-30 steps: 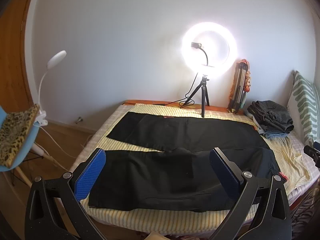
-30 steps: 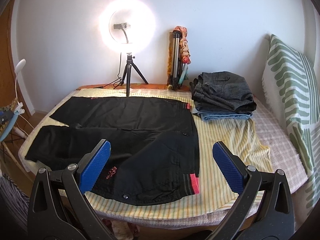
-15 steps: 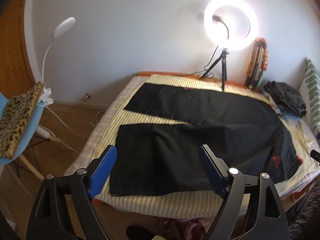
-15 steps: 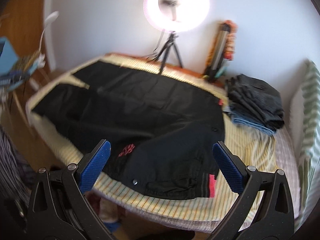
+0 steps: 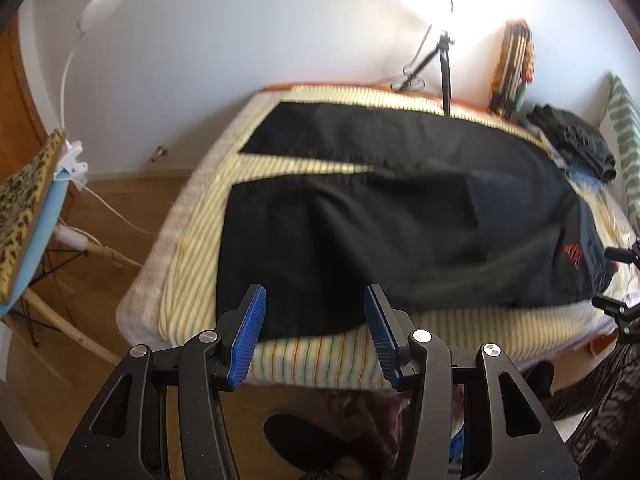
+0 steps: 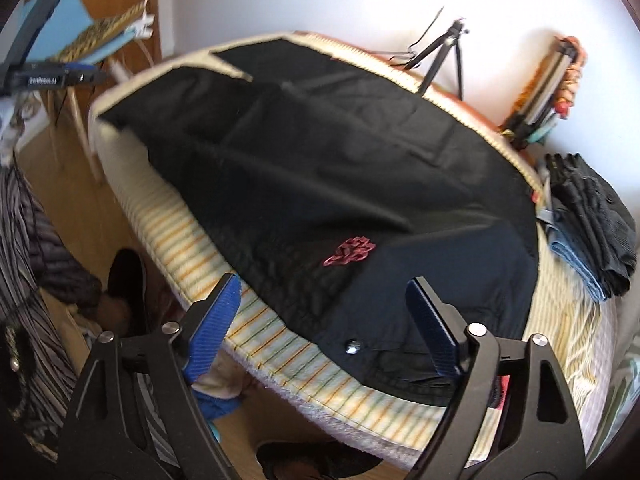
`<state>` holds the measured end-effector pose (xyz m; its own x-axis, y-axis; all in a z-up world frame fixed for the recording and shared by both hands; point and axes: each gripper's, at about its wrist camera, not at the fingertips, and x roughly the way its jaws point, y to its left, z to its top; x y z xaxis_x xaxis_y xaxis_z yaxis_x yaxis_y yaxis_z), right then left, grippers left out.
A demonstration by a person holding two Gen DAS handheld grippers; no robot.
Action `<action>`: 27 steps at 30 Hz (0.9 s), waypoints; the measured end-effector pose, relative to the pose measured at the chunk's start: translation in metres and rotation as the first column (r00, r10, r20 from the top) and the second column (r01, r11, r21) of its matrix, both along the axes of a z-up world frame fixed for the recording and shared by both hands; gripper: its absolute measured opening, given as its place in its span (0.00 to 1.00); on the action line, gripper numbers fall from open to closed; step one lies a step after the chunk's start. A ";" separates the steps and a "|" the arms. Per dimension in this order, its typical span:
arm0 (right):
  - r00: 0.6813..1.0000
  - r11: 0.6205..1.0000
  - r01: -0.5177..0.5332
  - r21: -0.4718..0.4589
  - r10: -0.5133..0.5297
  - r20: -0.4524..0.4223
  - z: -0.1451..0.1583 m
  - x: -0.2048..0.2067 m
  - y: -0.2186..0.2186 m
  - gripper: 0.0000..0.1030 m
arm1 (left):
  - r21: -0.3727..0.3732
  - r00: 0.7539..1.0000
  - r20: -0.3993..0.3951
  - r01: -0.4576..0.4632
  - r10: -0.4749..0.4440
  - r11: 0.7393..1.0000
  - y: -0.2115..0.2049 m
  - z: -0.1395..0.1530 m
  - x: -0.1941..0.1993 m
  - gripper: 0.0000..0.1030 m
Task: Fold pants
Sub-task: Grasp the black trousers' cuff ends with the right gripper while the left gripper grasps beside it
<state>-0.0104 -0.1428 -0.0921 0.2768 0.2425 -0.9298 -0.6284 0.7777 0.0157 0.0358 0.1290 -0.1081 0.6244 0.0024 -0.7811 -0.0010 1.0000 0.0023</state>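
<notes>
Fingers (image 5: 250, 320) of the left gripper (image 5: 314, 322) and right gripper (image 6: 322, 318) stand wide apart, holding nothing, above the near edge of the black cloth pants (image 5: 400, 216) spread flat on the striped bed (image 5: 320, 356). A pinch could catch the bedcover too, dragging it into the fold.

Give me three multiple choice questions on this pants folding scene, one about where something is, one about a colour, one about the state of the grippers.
1. Where does the folded clothes pile lie?
A. on the floor
B. on the bed beyond the waistband end of the black pants
C. on the chair

2. What colour are the gripper pads?
A. blue
B. red
C. green

3. How are the left gripper and right gripper?
A. both open, holding nothing
B. both clamped on cloth
C. one clamped

Answers: 1 B, it lies on the striped sheet. 2 A, ribbed blue faces. 3 A, a wide gap shows between each pair.
</notes>
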 end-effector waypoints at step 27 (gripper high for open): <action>0.996 0.993 0.029 -0.117 -0.019 0.082 0.006 0.042 -0.016 0.05 | 0.114 0.990 -0.103 0.111 -0.099 0.987 -0.041 -0.045 0.021 0.41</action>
<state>0.0316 -0.1588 -0.0860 0.3567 0.1249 -0.9258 -0.6052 0.7859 -0.1272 0.0564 0.0875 -0.1529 0.5476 0.0377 -0.8359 0.1100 0.9871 0.1166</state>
